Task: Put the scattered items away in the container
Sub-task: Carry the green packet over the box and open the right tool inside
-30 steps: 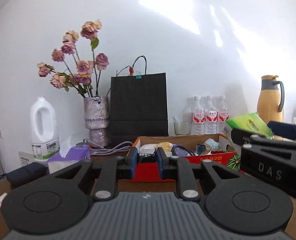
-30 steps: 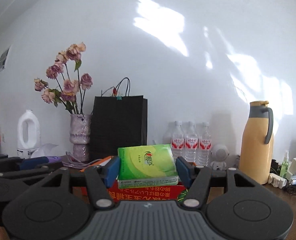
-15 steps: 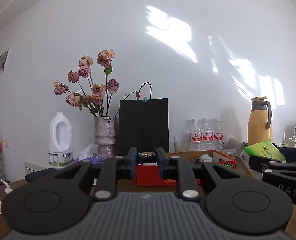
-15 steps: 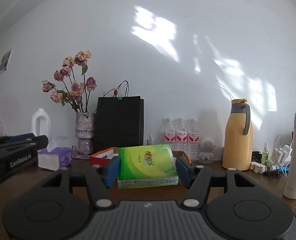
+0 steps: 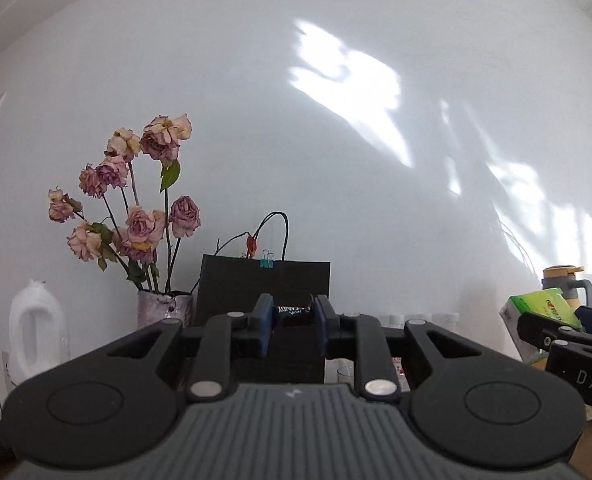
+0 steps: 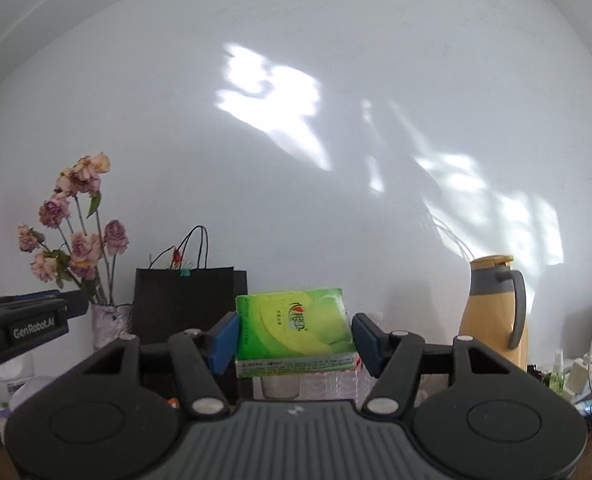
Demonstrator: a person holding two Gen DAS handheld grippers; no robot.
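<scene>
My left gripper (image 5: 293,312) is shut on a small dark snack packet (image 5: 293,311) with white lettering, held up in front of the black paper bag. My right gripper (image 6: 295,334) is shut on a green tissue pack (image 6: 293,328), held level above the table. The right gripper with the green pack (image 5: 540,312) shows at the right edge of the left wrist view. The left gripper (image 6: 19,326) shows at the left edge of the right wrist view. The red cardboard container is hidden below both views.
A black paper bag (image 6: 187,300) stands against the white wall beside a vase of dried roses (image 5: 135,224). A white jug (image 5: 35,340) is at far left. A yellow thermos jug (image 6: 496,308), water bottles and cables stand at right.
Both grippers have risen and tilted upward with their loads. The red box and the tabletop have dropped out of view. Each gripper keeps its hold.
</scene>
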